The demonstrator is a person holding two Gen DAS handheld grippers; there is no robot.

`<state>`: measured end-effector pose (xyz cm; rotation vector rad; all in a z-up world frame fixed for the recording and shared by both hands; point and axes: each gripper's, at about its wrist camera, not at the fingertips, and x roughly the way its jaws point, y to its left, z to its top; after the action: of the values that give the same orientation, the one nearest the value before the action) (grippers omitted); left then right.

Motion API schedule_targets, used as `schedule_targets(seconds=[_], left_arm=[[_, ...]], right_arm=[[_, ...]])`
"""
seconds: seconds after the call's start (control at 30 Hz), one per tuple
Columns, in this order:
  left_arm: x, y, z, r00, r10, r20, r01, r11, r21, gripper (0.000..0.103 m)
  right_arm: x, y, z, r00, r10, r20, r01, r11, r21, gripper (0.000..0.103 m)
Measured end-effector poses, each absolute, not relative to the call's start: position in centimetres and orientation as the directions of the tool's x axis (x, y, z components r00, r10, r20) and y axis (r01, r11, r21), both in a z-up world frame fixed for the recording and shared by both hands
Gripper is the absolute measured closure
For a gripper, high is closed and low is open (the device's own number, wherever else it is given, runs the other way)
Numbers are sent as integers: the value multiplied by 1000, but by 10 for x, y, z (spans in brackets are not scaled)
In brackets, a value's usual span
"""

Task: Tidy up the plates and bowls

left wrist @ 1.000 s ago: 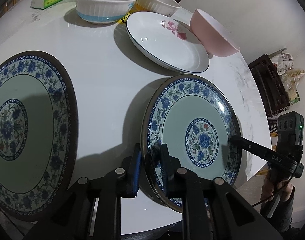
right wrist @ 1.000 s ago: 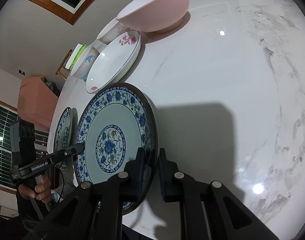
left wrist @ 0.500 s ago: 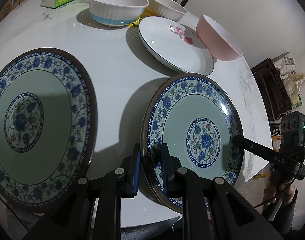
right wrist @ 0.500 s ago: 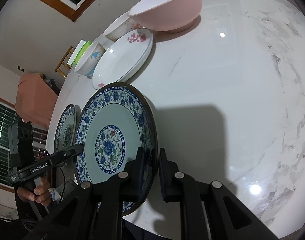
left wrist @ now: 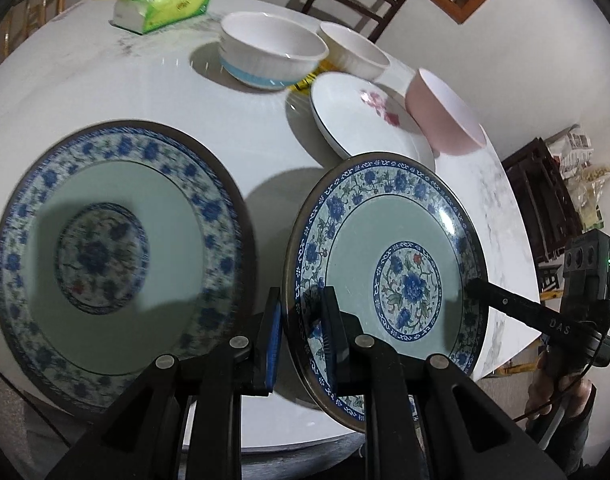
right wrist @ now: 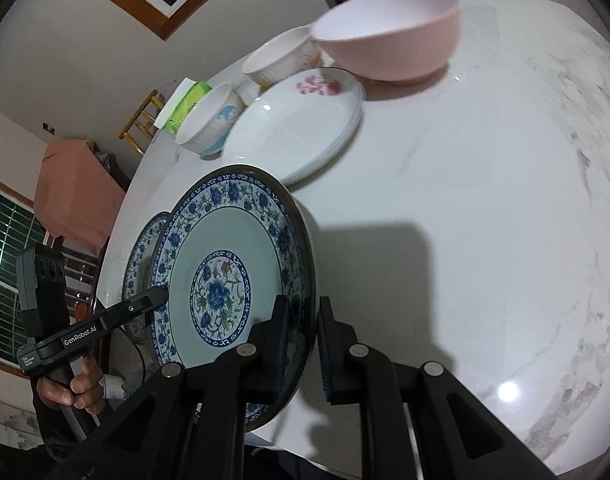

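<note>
1. the left gripper point(left wrist: 301, 320) has its jaws nearly closed, pinching the near-left rim of the round blue-and-white floral plate with a pale green centre point(left wrist: 389, 276); one finger lies over the plate's face and the blue-padded one behind the rim.
2. the right gripper point(right wrist: 301, 332) is likewise clamped on the same plate point(right wrist: 233, 272), on the opposite edge, one finger across the patterned border and the other under the rim.
3. held from both sides, the plate is tilted and its shadow falls on the white marble round table point(left wrist: 145, 92) beneath it.
4. in the left wrist view the right gripper's black finger point(left wrist: 517, 308) reaches onto the held plate's far-right edge, with a person's hand point(left wrist: 557, 384) gripping its handle.
5. just left of the held plate, a second matching blue-and-white floral plate point(left wrist: 109, 264) lies flat on the table, blurred in the picture.
6. beyond the held plate sits a stack of white plates with a pink flower print point(right wrist: 305, 120), close to its far rim.
7. a large pink bowl point(right wrist: 389, 36) stands just beyond that stack, touching or nearly touching it.
8. further from the held plate are a white ribbed bowl with a blue band point(left wrist: 273, 56) and a smaller white ribbed bowl point(left wrist: 355, 54).
9. farthest from the held plate, a green-and-white tissue pack point(left wrist: 165, 0) rests near the table's far side.
</note>
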<state>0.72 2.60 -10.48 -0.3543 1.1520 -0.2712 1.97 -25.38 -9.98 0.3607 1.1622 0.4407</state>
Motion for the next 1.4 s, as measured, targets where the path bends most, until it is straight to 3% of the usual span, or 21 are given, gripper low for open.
schedule_targets(seconds=[0.77,1.4], left_arm=[[-9,146,-69,527,-255,-811,-115,924,-365,87],[-9,205,-102,485,-220,-847,-219,906,-361,87]], right_arm=[[45,-120,-73,262,570,-778,-320,812,487,89],[61,-57,-106,167,559,-812,-314,811,493,89]])
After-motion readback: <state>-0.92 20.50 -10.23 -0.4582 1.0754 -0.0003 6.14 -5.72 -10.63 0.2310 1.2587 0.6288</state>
